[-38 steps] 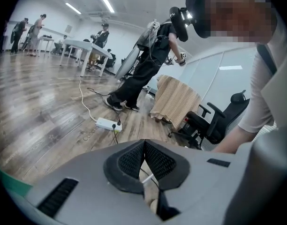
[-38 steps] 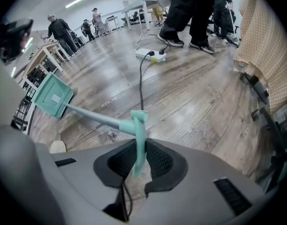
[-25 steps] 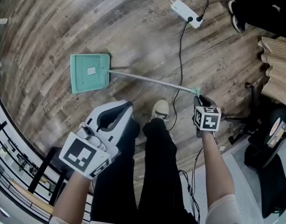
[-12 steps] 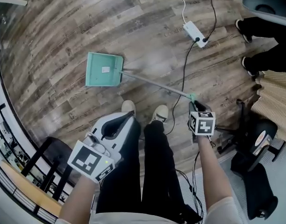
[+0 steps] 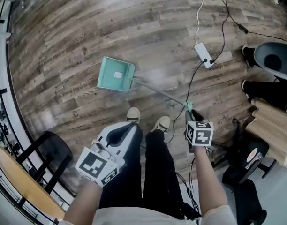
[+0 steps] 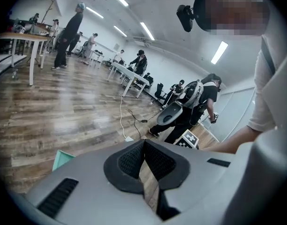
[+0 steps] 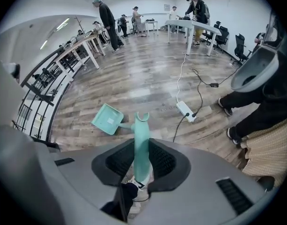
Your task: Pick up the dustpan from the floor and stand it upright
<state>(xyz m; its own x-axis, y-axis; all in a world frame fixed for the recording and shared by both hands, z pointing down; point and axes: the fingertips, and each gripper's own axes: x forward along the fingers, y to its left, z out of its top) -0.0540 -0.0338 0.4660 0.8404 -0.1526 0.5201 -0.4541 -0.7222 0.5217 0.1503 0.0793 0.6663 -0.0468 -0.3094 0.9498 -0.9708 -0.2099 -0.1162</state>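
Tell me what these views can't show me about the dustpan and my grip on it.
- Head view: whether the dustpan touches the floor; the steep downward look shows no gap either way.
- Head view: how the right gripper grips the handle; its marker cube covers that.
- Left gripper view: most of the dustpan, behind the left gripper; only a corner shows.
- Head and right gripper views: the pan's white label, too small to read.

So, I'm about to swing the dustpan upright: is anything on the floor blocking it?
Nothing visible does. The right gripper holds the dustpan by its handle, and bare floor surrounds the pan. The cable from the power strip runs nearer the held end.
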